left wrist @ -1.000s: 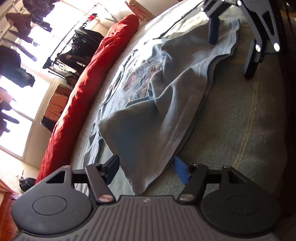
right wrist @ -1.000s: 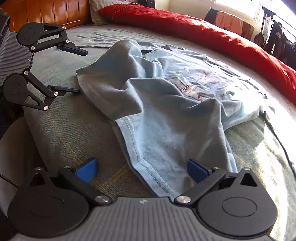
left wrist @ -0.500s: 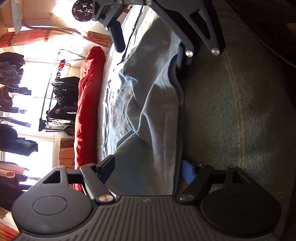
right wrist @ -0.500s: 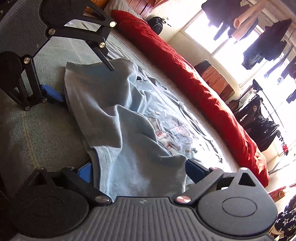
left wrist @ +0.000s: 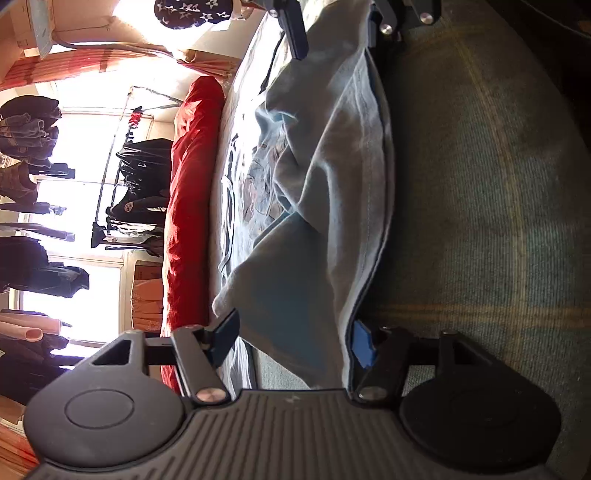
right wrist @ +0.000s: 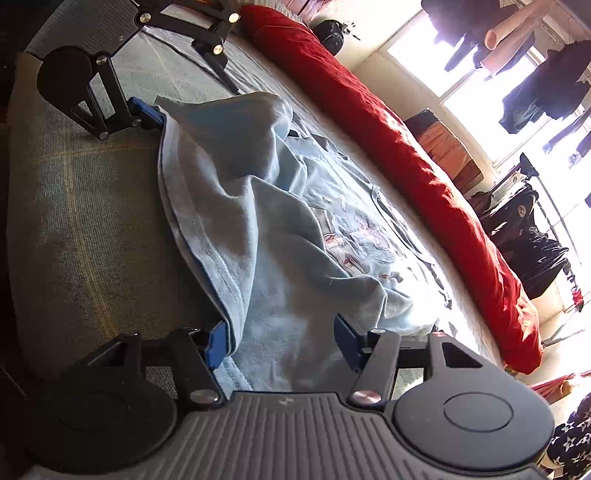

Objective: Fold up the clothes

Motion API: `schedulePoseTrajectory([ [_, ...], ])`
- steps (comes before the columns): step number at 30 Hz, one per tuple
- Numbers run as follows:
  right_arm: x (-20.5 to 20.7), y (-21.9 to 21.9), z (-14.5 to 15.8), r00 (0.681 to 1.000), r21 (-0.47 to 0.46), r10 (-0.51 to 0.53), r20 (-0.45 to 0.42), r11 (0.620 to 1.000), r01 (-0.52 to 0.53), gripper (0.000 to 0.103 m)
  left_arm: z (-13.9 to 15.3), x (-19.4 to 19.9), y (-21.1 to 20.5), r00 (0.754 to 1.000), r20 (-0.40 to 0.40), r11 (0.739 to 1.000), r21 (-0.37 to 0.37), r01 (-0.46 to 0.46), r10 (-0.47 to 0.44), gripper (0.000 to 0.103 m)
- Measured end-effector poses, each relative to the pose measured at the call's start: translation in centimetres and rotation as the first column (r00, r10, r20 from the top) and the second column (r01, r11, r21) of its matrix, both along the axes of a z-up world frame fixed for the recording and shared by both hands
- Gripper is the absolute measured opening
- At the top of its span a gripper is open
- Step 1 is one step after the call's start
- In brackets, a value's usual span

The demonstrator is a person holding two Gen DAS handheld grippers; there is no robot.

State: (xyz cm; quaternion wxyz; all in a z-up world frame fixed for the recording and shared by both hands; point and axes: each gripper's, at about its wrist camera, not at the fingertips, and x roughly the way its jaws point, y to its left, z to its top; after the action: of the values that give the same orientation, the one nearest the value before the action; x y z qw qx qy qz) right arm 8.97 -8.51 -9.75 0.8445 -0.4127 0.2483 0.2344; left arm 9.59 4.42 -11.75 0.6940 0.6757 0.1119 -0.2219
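Note:
A light blue printed T-shirt [left wrist: 317, 206] lies rumpled on a grey-green bedspread [left wrist: 480, 221]; it also shows in the right wrist view [right wrist: 258, 221]. My left gripper [left wrist: 291, 339] is open, its blue-padded jaws straddling one corner of the shirt's hem. My right gripper [right wrist: 280, 341] is open and straddles the other hem corner. Each gripper shows in the other's view: the right gripper [left wrist: 336, 33] at the top, the left gripper [right wrist: 177, 103] at the upper left. The hem between them is raised a little off the bedspread.
A long red duvet roll [right wrist: 424, 155] runs along the far side of the bed. Dark clothes on a rack [left wrist: 140, 192] and hanging laundry stand by bright windows beyond it. The bedspread [right wrist: 92, 221] shows on the near side of the shirt.
Both grippers have moved in onto the hem corners and rolled sideways. The hem edge has bunched up and lifted between them. The jaws stay apart.

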Motion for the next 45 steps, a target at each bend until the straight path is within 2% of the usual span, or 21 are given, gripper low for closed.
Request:
schedulePoseTrajectory([
  [2,-0.3,0.1,0.1,0.999,0.020,0.007,-0.032,1.000,-0.007,0.043,-0.1,-0.3,-0.3,0.999,-0.051,1.000,0.009,0.001,-0.001,0.011],
  [3,-0.3,0.1,0.3,0.999,0.036,0.012,-0.053,0.999,-0.010,0.030,0.1,-0.4,-0.4,0.997,-0.071,1.000,-0.001,0.000,0.000,0.007],
  [4,-0.3,0.1,0.5,0.997,0.052,0.017,-0.074,0.999,-0.013,0.018,0.3,-0.6,-0.4,0.996,-0.089,1.000,-0.013,-0.002,0.000,0.006],
  [5,-0.3,0.1,0.8,0.995,0.065,0.021,-0.095,0.998,-0.015,0.015,0.6,-0.8,-0.5,0.995,-0.097,1.000,-0.025,-0.004,0.002,0.006],
  [14,-1.7,-2.0,5.5,0.988,0.190,0.075,-0.136,0.981,-0.048,0.011,8.4,-3.5,0.5,0.995,-0.085,0.973,-0.220,-0.066,0.049,0.002],
  [16,-2.0,-2.5,6.6,0.985,0.225,0.086,-0.151,0.973,-0.050,0.011,10.1,-3.9,0.8,0.990,-0.123,0.958,-0.267,-0.100,0.069,0.002],
  [19,-2.1,-3.2,7.3,0.981,0.260,0.088,-0.176,0.965,-0.040,0.012,11.3,-3.1,1.4,0.969,-0.215,0.912,-0.363,-0.193,0.120,0.010],
  [21,-1.9,-3.9,6.9,0.978,0.281,0.064,-0.198,0.960,-0.006,0.012,11.0,-1.9,2.7,0.929,-0.321,0.848,-0.426,-0.317,0.186,0.014],
  [23,-1.6,-4.8,6.3,0.972,0.309,0.034,-0.231,0.950,0.040,0.016,10.7,-0.6,4.1,0.870,-0.430,0.762,-0.471,-0.444,0.241,0.018],
  [25,-1.6,-6.0,5.8,0.965,0.334,-0.003,-0.261,0.938,0.093,0.021,10.0,1.3,6.1,0.791,-0.546,0.640,-0.510,-0.575,0.275,0.021],
  [26,-1.5,-6.7,5.7,0.961,0.351,-0.024,-0.277,0.928,0.125,0.022,9.6,2.1,7.2,0.751,-0.599,0.572,-0.525,-0.630,0.278,0.029],
  [28,-1.3,-8.2,5.4,0.949,0.384,-0.066,-0.309,0.904,0.188,0.026,9.0,3.2,9.4,0.694,-0.671,0.432,-0.561,-0.706,0.262,0.029],
  [30,-0.9,-10.2,5.2,0.932,0.432,-0.120,-0.341,0.861,0.269,0.033,8.5,4.2,10.9,0.657,-0.715,0.336,-0.573,-0.747,0.242,0.040],
  [32,-0.5,-11.8,4.6,0.910,0.473,-0.158,-0.383,0.813,0.340,0.043,7.6,5.6,12.0,0.619,-0.753,0.253,-0.569,-0.782,0.223,0.044],
  [33,-0.2,-12.5,4.1,0.897,0.490,-0.168,-0.409,0.788,0.371,0.048,7.0,6.3,12.3,0.598,-0.772,0.230,-0.555,-0.799,0.217,0.045],
  [35,0.4,-13.8,3.1,0.868,0.521,-0.185,-0.460,0.736,0.433,0.049,5.8,7.2,12.7,0.561,-0.801,0.199,-0.527,-0.826,0.208,0.045],
  [37,0.9,-15.1,2.1,0.836,0.545,-0.197,-0.511,0.678,0.493,0.053,5.1,7.7,12.6,0.548,-0.817,0.186,-0.518,-0.835,0.183,0.045],
  [39,1.5,-16.5,1.2,0.802,0.563,-0.205,-0.561,0.616,0.551,0.053,4.3,8.1,12.5,0.536,-0.830,0.174,-0.511,-0.842,0.156,0.054],
  [42,2.3,-18.4,-0.3,0.745,0.577,-0.206,-0.634,0.516,0.633,0.054,4.1,8.5,11.9,0.538,-0.831,0.175,-0.514,-0.840,0.139,0.052],
  [44,2.6,-18.4,-0.7,0.746,0.594,-0.170,-0.644,0.503,0.628,0.055,4.1,8.7,11.4,0.532,-0.837,0.179,-0.509,-0.842,0.124,0.051],
  [45,2.7,-18.0,-0.7,0.753,0.600,-0.146,-0.641,0.517,0.611,0.054,4.2,8.7,11.2,0.527,-0.842,0.182,-0.504,-0.844,0.113,0.037],
])
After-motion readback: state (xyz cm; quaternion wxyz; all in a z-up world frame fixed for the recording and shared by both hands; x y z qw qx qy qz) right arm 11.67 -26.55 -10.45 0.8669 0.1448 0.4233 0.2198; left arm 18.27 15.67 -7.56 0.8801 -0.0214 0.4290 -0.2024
